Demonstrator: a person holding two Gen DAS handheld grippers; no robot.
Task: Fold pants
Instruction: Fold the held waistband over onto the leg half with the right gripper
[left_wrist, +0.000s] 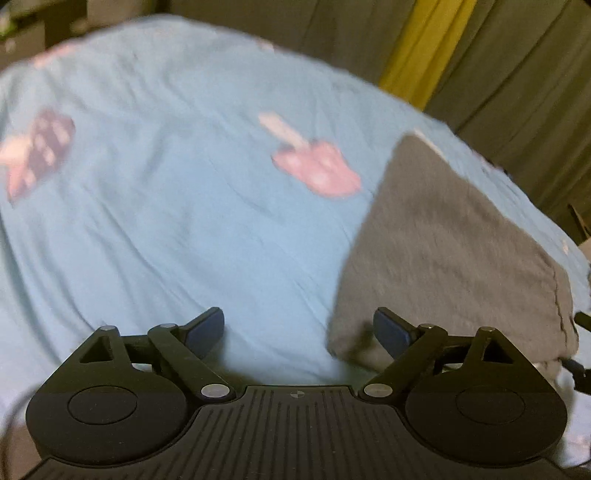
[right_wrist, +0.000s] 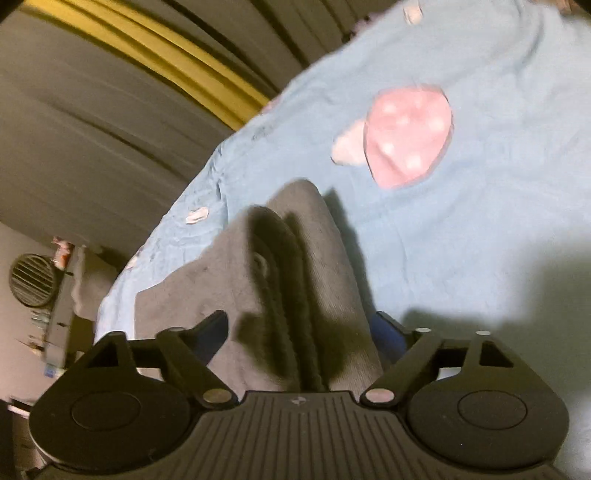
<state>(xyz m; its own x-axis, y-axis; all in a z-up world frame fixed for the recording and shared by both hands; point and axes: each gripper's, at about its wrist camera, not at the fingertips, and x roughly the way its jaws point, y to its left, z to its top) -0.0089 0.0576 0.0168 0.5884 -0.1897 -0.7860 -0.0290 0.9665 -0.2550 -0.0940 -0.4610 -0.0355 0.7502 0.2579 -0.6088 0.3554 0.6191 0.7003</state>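
One pair of grey pants (left_wrist: 454, 251), folded into a stacked bundle, lying on the blue bedsheet (left_wrist: 184, 221) near its edge. Left gripper (left_wrist: 298, 328) jaws wide, over bare sheet just beside the bundle. Right gripper (right_wrist: 301, 332) jaws wide, straddling the pants' folded layers, pads apart from the cloth.

Each camera sits just behind its own gripper and looks forward and down. The left view faces the sheet (left_wrist: 166, 221), with the pants (left_wrist: 443, 258) at its right. The right view, rolled sideways, looks close along the pants (right_wrist: 303, 288). Both share pants, sheet and curtain (left_wrist: 517, 74).
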